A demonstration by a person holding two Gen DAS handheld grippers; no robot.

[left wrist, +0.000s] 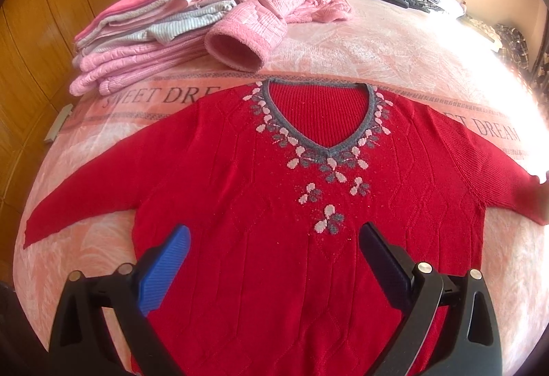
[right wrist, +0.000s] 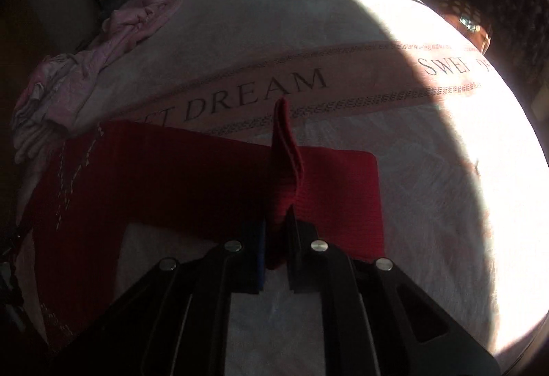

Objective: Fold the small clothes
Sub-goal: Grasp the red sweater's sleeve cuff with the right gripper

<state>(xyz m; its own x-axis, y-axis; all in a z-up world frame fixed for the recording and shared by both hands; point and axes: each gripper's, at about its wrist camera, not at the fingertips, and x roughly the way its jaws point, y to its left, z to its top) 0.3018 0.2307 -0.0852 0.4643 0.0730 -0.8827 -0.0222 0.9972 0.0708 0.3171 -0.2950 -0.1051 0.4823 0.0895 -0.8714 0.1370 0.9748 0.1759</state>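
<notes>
A red sweater (left wrist: 240,204) lies front-up and spread flat across the pink blanket (left wrist: 394,60) of a bed, both sleeves out to the sides. The left gripper (left wrist: 274,238) hovers over the lower body with its fingers (left wrist: 164,273) spread wide and holding nothing. The right gripper (right wrist: 276,235) is clamped on the right sleeve's cuff (right wrist: 283,149), a fold of red knit standing up between the fingers.

The pinch looks narrow: a quick pull across the chest could slip the cuff free, or drag the whole garment askew, since nothing pins the body. The loose knit may also bunch into a crooked crease.

Room is uneven. A stack of folded pink clothes (left wrist: 137,43) and an open pink cuff (left wrist: 240,46) sit just beyond the collar (left wrist: 326,122), so upward travel is tight. To the right, the blanket runs bare into hard sunlight toward the bed's edge. The left sleeve tip (left wrist: 37,225) lies near the bed's left edge.
</notes>
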